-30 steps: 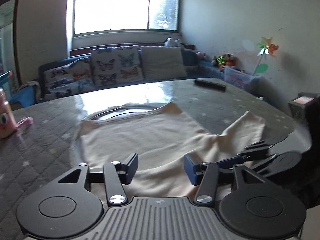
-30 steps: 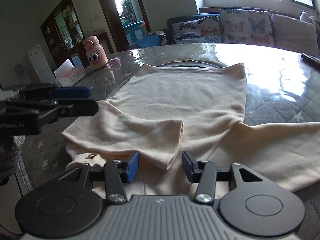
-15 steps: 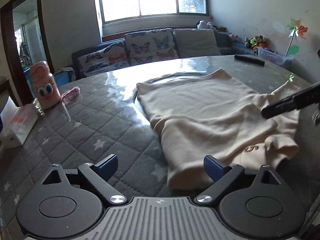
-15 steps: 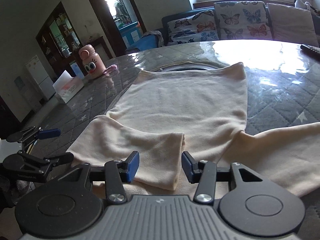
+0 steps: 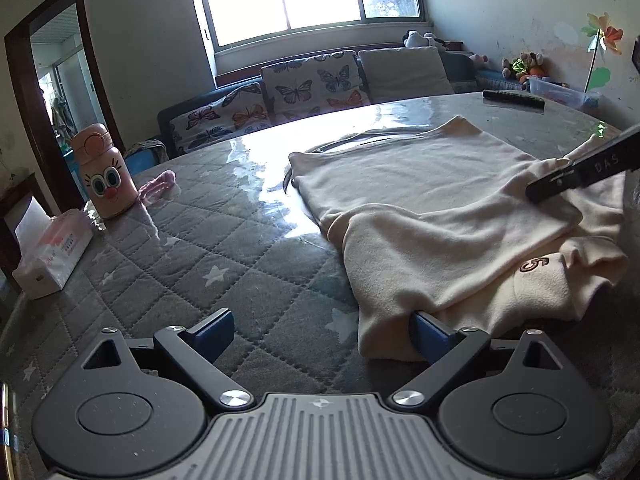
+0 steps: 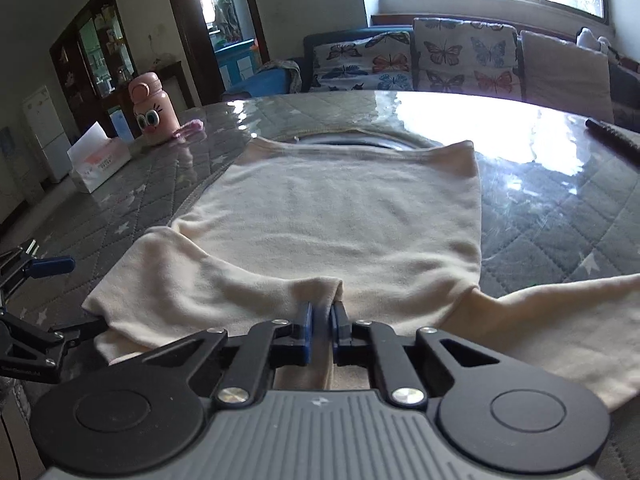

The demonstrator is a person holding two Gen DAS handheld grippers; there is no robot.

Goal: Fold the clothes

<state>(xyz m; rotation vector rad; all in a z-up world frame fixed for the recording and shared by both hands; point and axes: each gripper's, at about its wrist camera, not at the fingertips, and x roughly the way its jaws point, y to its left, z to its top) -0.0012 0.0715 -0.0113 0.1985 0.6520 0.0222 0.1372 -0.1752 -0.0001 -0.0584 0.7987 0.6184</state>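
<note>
A cream long-sleeved top [image 5: 420, 184] lies flat on the grey quilted table [image 5: 200, 248]. One sleeve is folded across its body. The other sleeve [image 6: 560, 320] trails off to the right. My left gripper [image 5: 322, 332] is wide open at the garment's near left corner, and its right finger touches the fabric edge. My right gripper [image 6: 320, 320] is shut on the cuff end of the folded sleeve [image 6: 248, 292]. In the left wrist view a black finger [image 5: 580, 170] of the right gripper rests on that sleeve. In the right wrist view the open left gripper [image 6: 76, 296] sits at the left.
A pink cartoon bottle [image 5: 104, 172] and a tissue box [image 5: 52, 248] stand at the table's left side. A black remote [image 5: 514, 98] lies at the far right. A sofa with butterfly cushions [image 5: 312, 84] runs behind the table under the window.
My left gripper has swung to the garment's left corner and opened wide. My right gripper has moved forward and shut on the folded sleeve's cuff.
</note>
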